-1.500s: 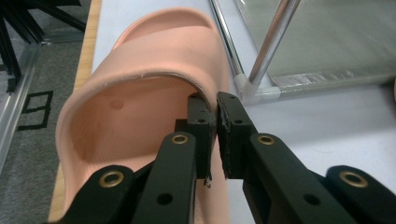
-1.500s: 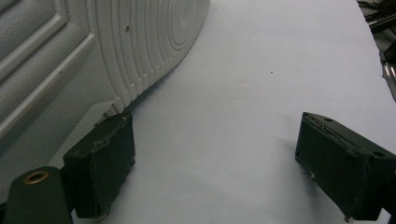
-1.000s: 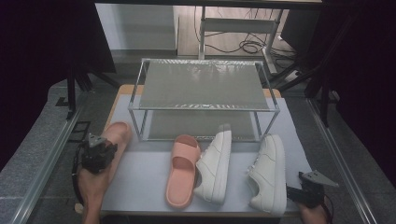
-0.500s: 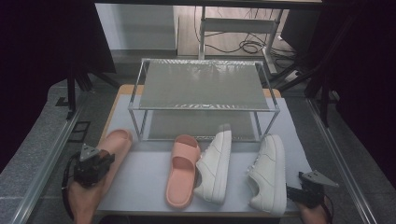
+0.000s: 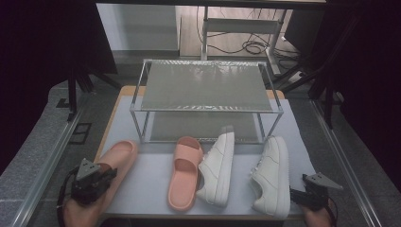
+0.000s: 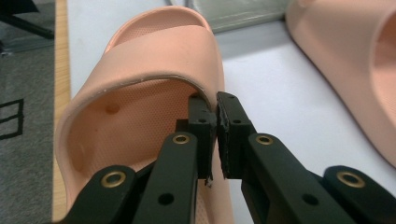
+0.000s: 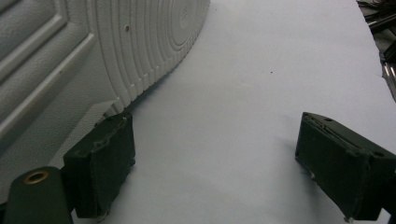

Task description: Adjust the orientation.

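High view cuts off both hands; left gripper [image 5: 94,182] jaws pinch the pink slide [image 6: 140,93] sidewall, right gripper [image 5: 309,196] jaws gape beside the white sneaker [image 7: 93,51].

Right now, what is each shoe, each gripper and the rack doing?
Left gripper: shut on the left slipper's strap edge.
Right gripper: open, holding nothing, beside the right sneaker's heel.
Left slipper: gripped, at the mat's left edge.
Middle slipper: flat on the mat, free.
Left sneaker: upright, touching the middle slipper.
Right sneaker: upright, free.
Rack: both shelves bare.
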Tool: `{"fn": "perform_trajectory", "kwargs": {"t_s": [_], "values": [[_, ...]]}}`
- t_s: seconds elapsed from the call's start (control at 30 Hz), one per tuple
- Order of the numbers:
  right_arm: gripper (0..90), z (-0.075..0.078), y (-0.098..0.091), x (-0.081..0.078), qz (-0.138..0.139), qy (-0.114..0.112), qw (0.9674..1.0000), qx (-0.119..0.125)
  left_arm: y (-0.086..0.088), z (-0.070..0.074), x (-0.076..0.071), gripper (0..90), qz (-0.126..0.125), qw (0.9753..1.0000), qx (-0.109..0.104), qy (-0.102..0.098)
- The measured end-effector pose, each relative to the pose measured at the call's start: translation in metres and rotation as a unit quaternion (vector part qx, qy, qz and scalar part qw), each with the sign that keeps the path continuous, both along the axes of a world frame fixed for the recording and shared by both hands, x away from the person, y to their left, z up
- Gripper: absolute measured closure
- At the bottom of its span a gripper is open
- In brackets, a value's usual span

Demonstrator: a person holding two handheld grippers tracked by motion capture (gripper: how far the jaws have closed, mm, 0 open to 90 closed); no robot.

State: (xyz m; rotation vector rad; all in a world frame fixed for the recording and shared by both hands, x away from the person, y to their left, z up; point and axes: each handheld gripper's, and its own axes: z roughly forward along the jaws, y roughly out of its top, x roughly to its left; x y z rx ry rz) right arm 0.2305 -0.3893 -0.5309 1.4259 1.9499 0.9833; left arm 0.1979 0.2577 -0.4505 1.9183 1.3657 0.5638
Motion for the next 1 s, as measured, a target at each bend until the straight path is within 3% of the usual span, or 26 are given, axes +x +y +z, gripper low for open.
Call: {"fn": "perform_trajectory", "kwargs": {"t_s": [0.2, 0.37, 0.6, 0.8, 1.0], "values": [[12.1, 0.000, 0.000, 0.000, 0.000, 0.000, 1.0000, 0.000, -0.016, 0.004, -0.008, 85.3, -0.031, 0.9995, -0.001, -0.008], [12.1, 0.000, 0.000, 0.000, 0.000, 0.000, 1.0000, 0.000, -0.030, 0.003, -0.004, 85.2, -0.053, 0.9986, -0.001, -0.008], [12.1, 0.000, 0.000, 0.000, 0.000, 0.000, 1.0000, 0.000, -0.045, 0.002, 0.007, 84.9, -0.059, 0.9980, -0.003, -0.020], [12.1, 0.000, 0.000, 0.000, 0.000, 0.000, 1.0000, 0.000, -0.059, 0.001, 0.017, 85.0, -0.061, 0.9975, -0.018, -0.029], [12.1, 0.000, 0.000, 0.000, 0.000, 0.000, 1.0000, 0.000, -0.075, -0.001, 0.028, 85.0, -0.053, 0.9975, -0.023, -0.040]]}}
